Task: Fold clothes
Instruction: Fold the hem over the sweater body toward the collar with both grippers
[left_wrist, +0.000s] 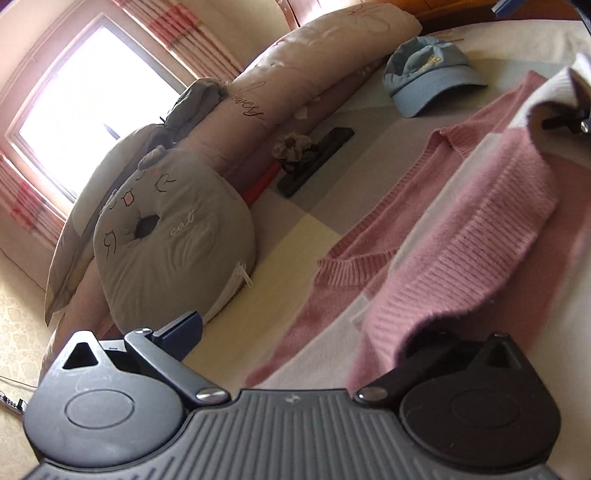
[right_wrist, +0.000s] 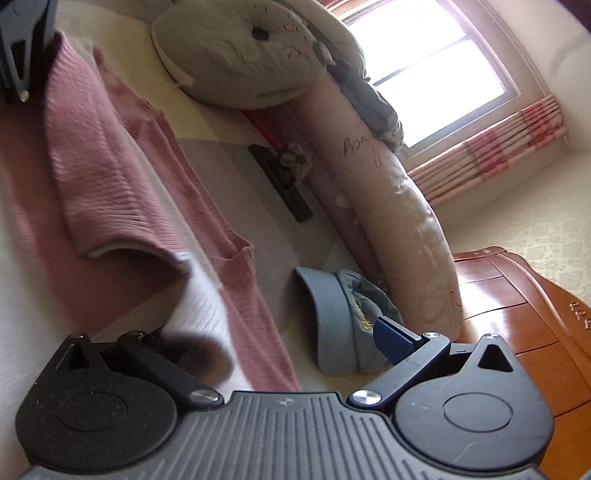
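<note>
Both grippers — left gripper, right gripper — spread wide, tilted, sweater draped over one finger each

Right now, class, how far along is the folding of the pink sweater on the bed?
Done: the pink sweater lies spread on the bed. In hand: its ribbed edge is raised over the body, draped across one finger each of the left gripper and right gripper, both spread open. Left: lay that fold down, bring in the flat pink strip nearest the cap, then probably fold lengthwise.
</note>
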